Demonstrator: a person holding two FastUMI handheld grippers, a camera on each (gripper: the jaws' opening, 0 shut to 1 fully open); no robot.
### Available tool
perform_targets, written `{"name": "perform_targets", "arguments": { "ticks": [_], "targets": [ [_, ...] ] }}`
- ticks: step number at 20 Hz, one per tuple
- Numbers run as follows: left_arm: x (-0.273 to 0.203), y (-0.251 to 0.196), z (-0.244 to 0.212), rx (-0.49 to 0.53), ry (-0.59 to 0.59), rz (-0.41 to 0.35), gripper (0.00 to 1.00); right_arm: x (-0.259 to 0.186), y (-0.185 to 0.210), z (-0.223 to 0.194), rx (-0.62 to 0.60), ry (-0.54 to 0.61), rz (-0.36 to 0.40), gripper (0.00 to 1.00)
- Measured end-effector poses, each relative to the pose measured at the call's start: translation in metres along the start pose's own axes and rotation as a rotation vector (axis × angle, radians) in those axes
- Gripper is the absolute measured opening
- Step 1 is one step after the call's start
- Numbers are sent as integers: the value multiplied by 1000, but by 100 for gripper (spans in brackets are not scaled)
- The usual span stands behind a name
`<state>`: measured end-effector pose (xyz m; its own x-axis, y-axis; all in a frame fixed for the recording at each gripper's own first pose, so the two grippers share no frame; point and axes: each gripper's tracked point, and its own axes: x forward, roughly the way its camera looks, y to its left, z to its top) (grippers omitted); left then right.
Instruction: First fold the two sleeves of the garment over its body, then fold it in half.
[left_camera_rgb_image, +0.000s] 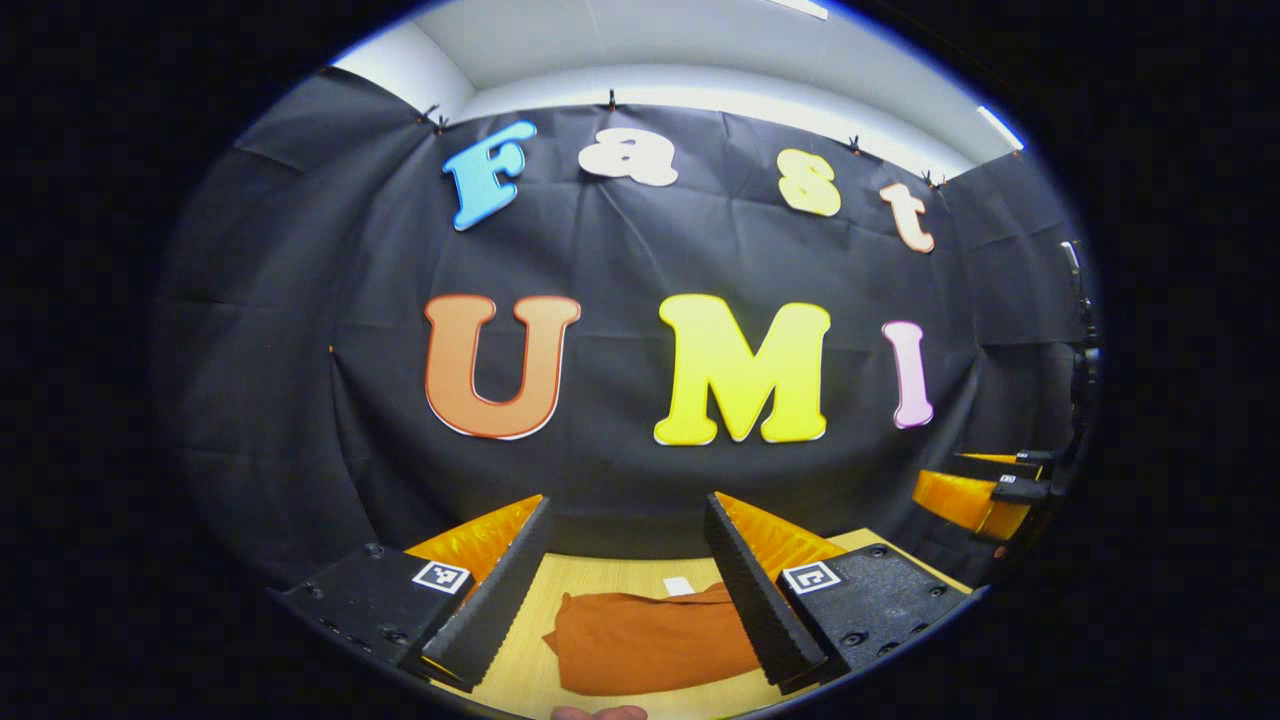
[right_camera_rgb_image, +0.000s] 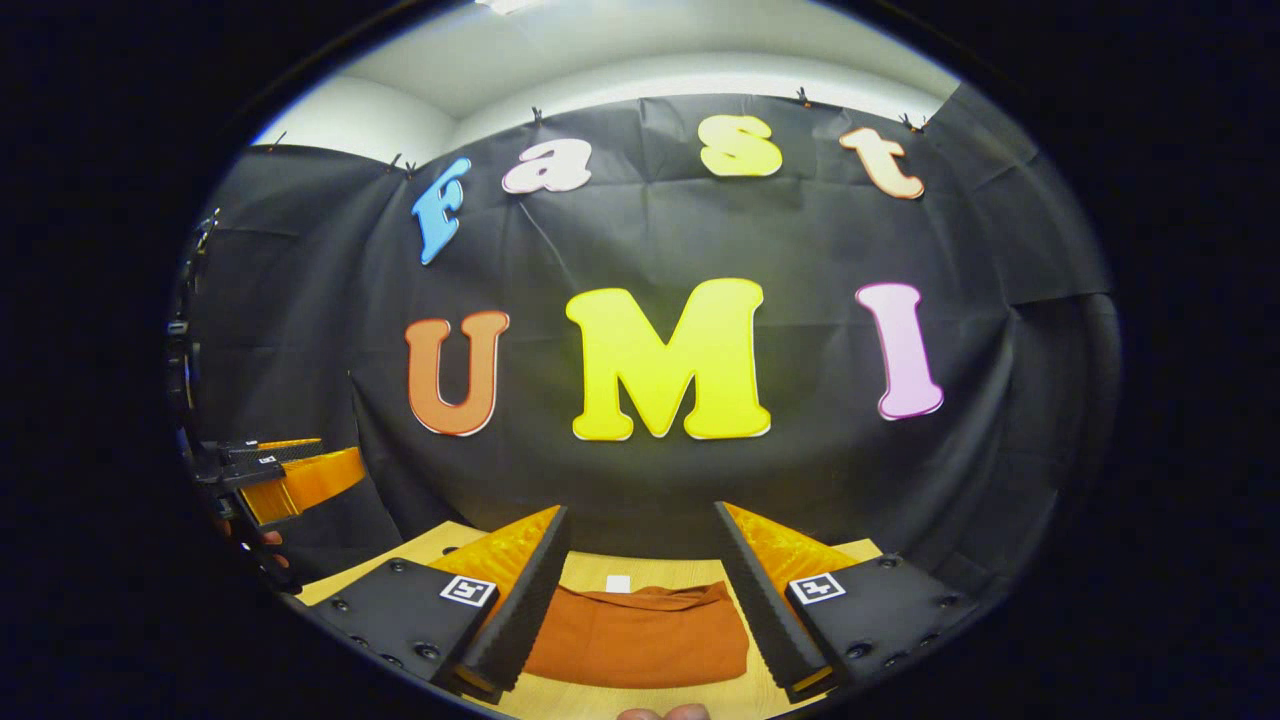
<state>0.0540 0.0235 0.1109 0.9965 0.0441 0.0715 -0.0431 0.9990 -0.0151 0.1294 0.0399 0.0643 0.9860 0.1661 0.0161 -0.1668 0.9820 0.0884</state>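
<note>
a: left gripper view first. what's there?
b: the left gripper (left_camera_rgb_image: 627, 560) hangs above the wooden table (left_camera_rgb_image: 600, 575), jaws spread wide, nothing between them. the rust-orange garment (left_camera_rgb_image: 650, 640) lies bunched on the table below (a small white tag (left_camera_rgb_image: 677, 586) at its far edge). the right gripper (left_camera_rgb_image: 985, 490) shows far off to the side.
a: and the right gripper view?
b: the right gripper (right_camera_rgb_image: 640, 560) is also gaping and empty. the garment (right_camera_rgb_image: 640, 635) lies flat between its fingers, on the table (right_camera_rgb_image: 660, 572). the left gripper (right_camera_rgb_image: 290, 475) shows at the edge, held in a hand (right_camera_rgb_image: 250, 535).

One garment (right_camera_rgb_image: 640, 635), one table (left_camera_rgb_image: 600, 575), and two grippers: left gripper (left_camera_rgb_image: 626, 585), right gripper (right_camera_rgb_image: 640, 600).
</note>
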Motion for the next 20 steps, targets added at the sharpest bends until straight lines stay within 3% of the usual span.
{"name": "perform_targets", "arguments": {
  "ticks": [3, 7, 11, 16, 20],
  "targets": [
    [-50, -22, 3, -1, -38, 32, 98, -51, -4, -5, -22, -20, 1, 92],
    [-99, -42, -28, 9, 27, 86, 98, -105, -12, -23, -1, -18, 6, 92],
    [-132, -69, -56, -49, 68, 59, 98, -158, -24, -37, 11, -29, -13, 93],
    [-156, -80, -63, -54, 24, 27, 98, -188, -33, -52, 15, -35, -51, 94],
    [-162, -68, -65, -8, -10, 65, 98, -196, -28, -60, 28, -22, -65, 94]
  ]
}}
